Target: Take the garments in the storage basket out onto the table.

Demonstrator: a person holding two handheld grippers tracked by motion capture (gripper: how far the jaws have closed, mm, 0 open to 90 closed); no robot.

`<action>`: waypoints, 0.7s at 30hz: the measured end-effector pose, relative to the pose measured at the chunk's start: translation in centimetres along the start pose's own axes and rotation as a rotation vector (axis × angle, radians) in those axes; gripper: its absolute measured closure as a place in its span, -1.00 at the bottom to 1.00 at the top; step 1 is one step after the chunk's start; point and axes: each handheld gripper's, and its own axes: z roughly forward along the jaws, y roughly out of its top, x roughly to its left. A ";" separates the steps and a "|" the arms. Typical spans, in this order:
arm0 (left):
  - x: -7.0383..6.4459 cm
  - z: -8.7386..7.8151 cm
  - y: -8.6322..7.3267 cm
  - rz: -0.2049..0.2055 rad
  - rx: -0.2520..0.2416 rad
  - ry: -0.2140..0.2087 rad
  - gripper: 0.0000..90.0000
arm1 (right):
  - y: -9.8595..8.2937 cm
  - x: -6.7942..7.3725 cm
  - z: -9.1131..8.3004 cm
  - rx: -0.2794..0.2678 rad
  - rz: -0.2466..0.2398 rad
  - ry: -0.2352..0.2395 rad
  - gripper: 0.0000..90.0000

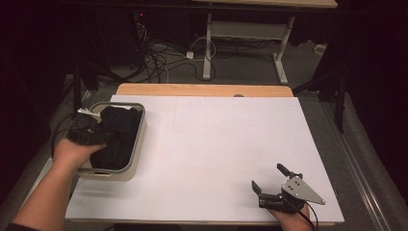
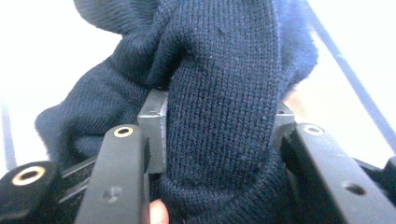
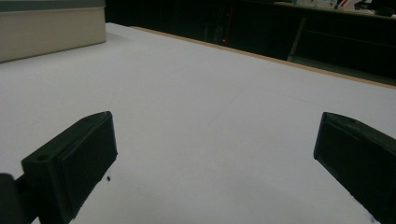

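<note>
At the table's left edge, the left gripper [image 1: 89,134] reaches into a beige bin [image 1: 137,144] and is clamped on a fold of dark blue knitted cloth [image 2: 219,93], the fold pinched between its two grey pads. Most of the cloth lies heaped inside the bin. Near the front right of the white table [image 1: 211,139], the right gripper [image 1: 270,182] rests low over the surface, jaws spread wide apart and holding nothing.

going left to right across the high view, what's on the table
left gripper → dark knit garment in the grey bin → bare white tabletop → right gripper
</note>
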 end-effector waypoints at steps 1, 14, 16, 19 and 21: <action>-0.4 -0.1 -0.1 0.005 0.004 -0.014 0.21 | 0.0 0.1 0.0 0.001 -0.002 0.000 -1.00; -1.7 -0.5 0.0 0.051 0.047 -0.033 -0.39 | 0.0 0.0 0.0 0.000 0.002 -0.001 -1.00; -1.5 -1.0 0.6 0.038 0.043 -0.021 -0.50 | -0.1 0.0 0.0 0.002 0.004 -0.001 -1.00; -1.2 -1.5 1.6 0.033 0.037 0.047 -0.96 | -0.1 0.0 0.1 0.005 0.002 0.002 -1.00; -0.7 -1.5 2.2 0.022 0.031 0.073 -1.00 | -0.1 0.0 0.0 0.003 0.002 0.000 -1.00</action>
